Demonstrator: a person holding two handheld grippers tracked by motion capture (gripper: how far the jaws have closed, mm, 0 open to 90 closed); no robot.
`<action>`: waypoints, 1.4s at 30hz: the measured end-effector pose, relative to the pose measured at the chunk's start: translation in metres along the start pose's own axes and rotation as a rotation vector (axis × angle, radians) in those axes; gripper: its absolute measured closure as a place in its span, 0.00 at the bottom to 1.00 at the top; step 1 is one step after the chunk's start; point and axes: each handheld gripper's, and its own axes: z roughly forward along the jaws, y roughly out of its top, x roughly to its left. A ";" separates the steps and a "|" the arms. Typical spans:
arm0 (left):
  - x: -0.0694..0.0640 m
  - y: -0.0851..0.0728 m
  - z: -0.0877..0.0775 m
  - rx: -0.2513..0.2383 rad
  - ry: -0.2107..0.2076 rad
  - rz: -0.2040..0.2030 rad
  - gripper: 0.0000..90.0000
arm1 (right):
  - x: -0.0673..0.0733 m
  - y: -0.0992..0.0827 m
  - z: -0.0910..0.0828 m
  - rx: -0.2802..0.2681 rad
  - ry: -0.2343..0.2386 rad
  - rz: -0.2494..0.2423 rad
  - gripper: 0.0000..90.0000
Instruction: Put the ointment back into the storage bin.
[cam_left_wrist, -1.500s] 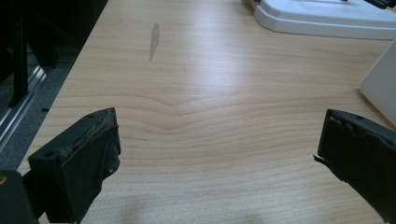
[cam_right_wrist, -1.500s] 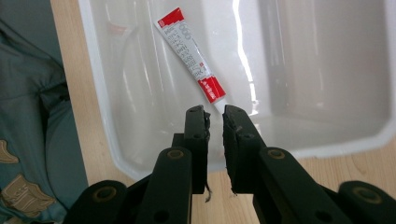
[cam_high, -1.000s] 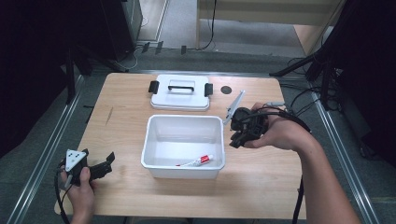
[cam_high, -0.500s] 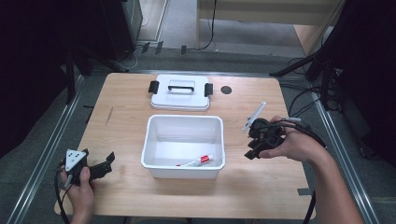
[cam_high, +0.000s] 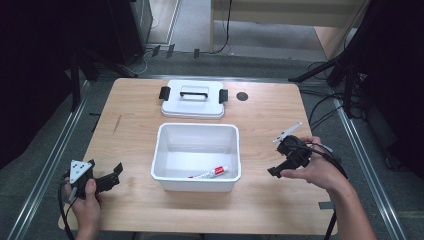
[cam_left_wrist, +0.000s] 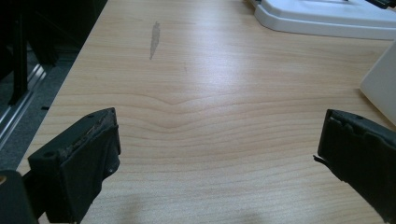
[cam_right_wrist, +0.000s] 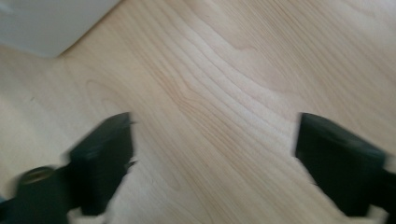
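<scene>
A: How does the right hand-held gripper (cam_high: 281, 165) stand?

B: Its jaws have just been opening and now stand wide apart, with nothing between them. The right gripper view shows bare wood of the desk (cam_right_wrist: 224, 93) under the gap. It sits right of the white bin (cam_high: 196, 183), apart from it.

A: And the left hand-held gripper (cam_high: 114, 176)?

B: Spread wide too and holding nothing, at the near left corner of the desk, left of the bin. Its own view shows plain wood between the two black jaws.

A: Where is the toothpaste tube (cam_high: 210, 173)?

B: Lying flat on the floor of the bin, toward the near right side. Neither hand-held gripper touches it. The white lid (cam_high: 193, 99) lies on the desk just beyond the bin.
</scene>
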 end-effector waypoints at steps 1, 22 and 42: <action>0.000 0.000 0.000 0.000 0.000 -0.001 0.00 | -0.003 -0.008 0.006 -0.035 -0.021 0.052 0.00; 0.000 0.000 0.000 0.000 0.001 0.000 0.00 | -0.016 -0.094 0.041 -0.458 -0.200 0.317 0.00; 0.000 0.000 0.000 -0.001 0.001 0.000 0.00 | -0.010 -0.158 0.048 -0.597 -0.250 0.445 0.00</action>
